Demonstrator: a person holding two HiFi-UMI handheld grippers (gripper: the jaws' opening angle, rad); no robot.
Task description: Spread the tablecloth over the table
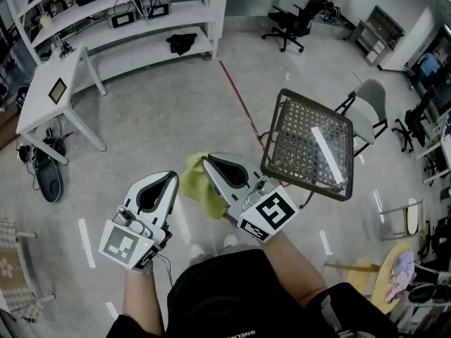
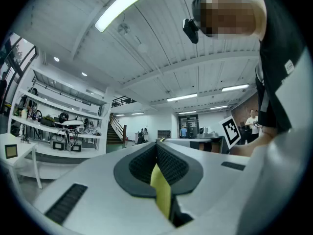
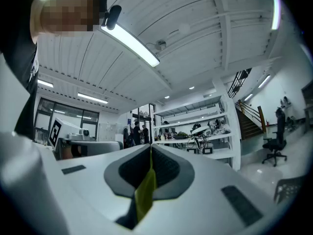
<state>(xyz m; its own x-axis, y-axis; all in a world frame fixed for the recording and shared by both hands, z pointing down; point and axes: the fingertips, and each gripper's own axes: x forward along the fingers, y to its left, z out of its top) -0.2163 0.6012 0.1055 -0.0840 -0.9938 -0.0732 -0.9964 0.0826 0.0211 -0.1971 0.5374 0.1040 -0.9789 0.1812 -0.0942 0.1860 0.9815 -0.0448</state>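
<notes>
Left hand-held gripper (image 1: 172,177) and right hand-held gripper (image 1: 207,161) pinch yellow tablecloth (image 1: 198,189) over grey floor (image 1: 158,122) near table (image 1: 296,138).

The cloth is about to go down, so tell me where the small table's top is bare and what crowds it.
The woven table top is bare left of the white strip lying near its right edge. Open floor lies between the table and the white desk. Chairs crowd its right side.

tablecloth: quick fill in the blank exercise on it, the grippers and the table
The tablecloth is ___ in colour.
The left gripper and the right gripper both have their jaws ___ on it.
In the head view, the table stands to the ___ of both grippers.
Missing words: yellow; shut; right.
</notes>
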